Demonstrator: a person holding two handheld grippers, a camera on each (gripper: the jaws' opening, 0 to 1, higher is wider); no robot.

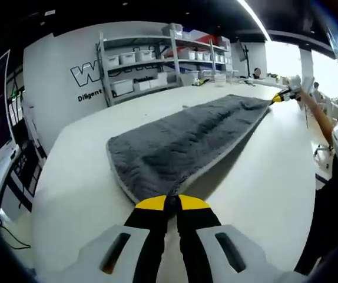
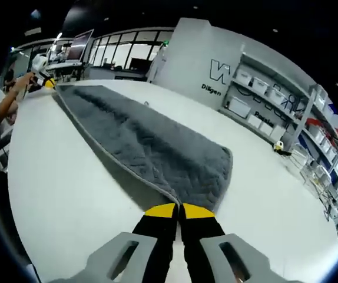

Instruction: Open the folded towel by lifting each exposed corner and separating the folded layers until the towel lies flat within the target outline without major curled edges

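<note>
Both tongs (image 1: 172, 203) (image 2: 178, 210) seemingly pinch opposite towel (image 1: 186, 141) corners

White wall (image 1: 57, 65) w/ shelving (image 1: 157, 62), windows (image 2: 122, 53) opposite.

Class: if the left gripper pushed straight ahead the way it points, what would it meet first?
The left gripper already pinches the grey quilted towel; going on, it would likely just push into that cloth above the white table.
</note>
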